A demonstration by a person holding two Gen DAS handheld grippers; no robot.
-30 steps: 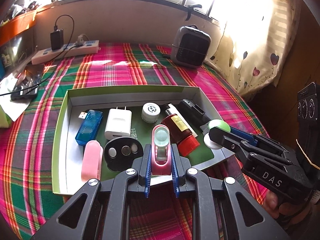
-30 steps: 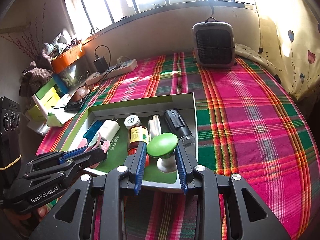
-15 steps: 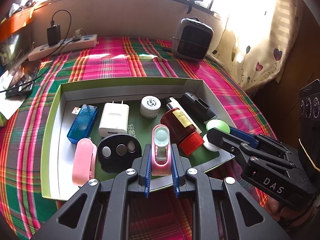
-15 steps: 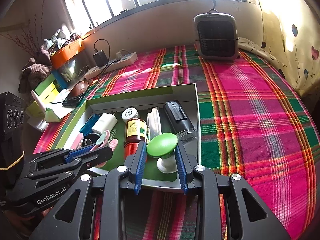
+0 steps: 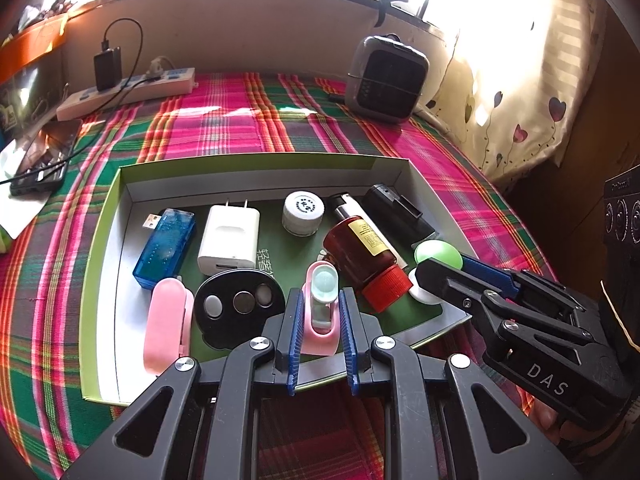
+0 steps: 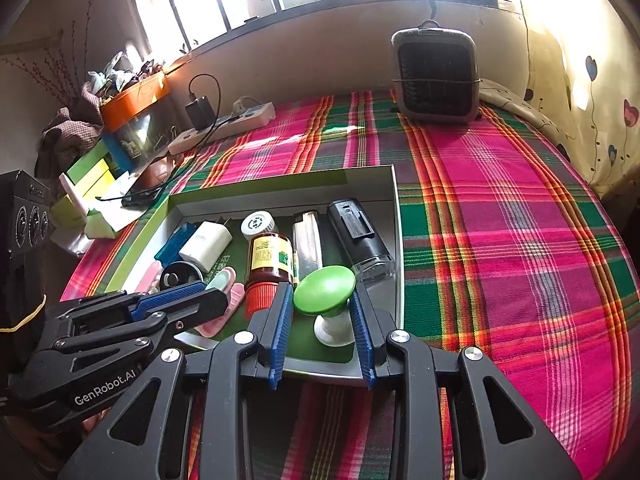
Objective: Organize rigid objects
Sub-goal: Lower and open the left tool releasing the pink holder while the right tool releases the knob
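Both cameras closer in on the tray (image 5: pixel 105 240) than a second ago; contents unmoved. Left claw (image 5: pixel 319 312) still straddles the pink clip (image 5: pixel 320 312) at tray 6 o'clock: pads close beside it, contact I cannot tell, clip rests on the floor. Right claw (image 6: pixel 322 312) likewise brackets the green knob (image 6: pixel 325 290) at 4 o'clock, standing on its white base. Read: both placed, release next, not lifted.
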